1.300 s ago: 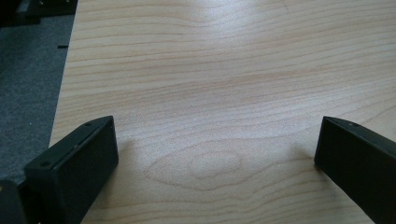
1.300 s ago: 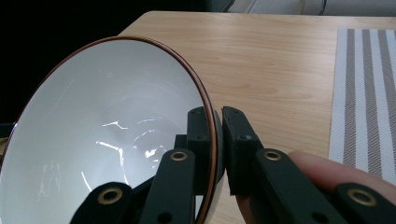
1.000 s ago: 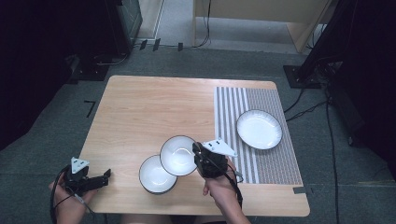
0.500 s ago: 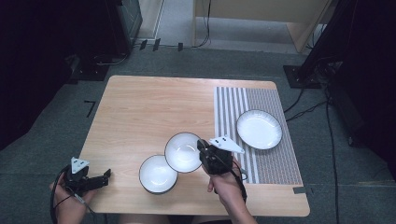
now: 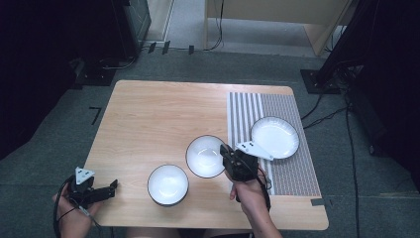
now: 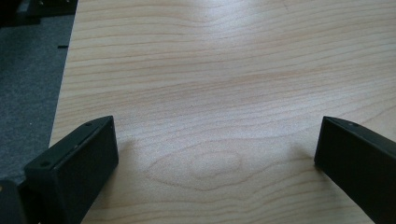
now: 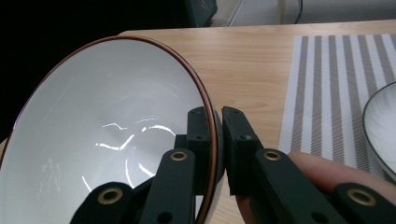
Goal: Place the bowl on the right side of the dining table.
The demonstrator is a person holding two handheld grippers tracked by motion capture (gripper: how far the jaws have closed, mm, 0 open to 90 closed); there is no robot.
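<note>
Bowl (image 7: 107, 135) rim pinched in right claw (image 7: 215, 126)

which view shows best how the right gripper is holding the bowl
The right gripper view: its jaws are shut on the rim of the held bowl, one inside, one outside. The high view shows the right gripper at that bowl's right edge, the pinch itself too small to read. The left gripper view looks at bare table.
</note>
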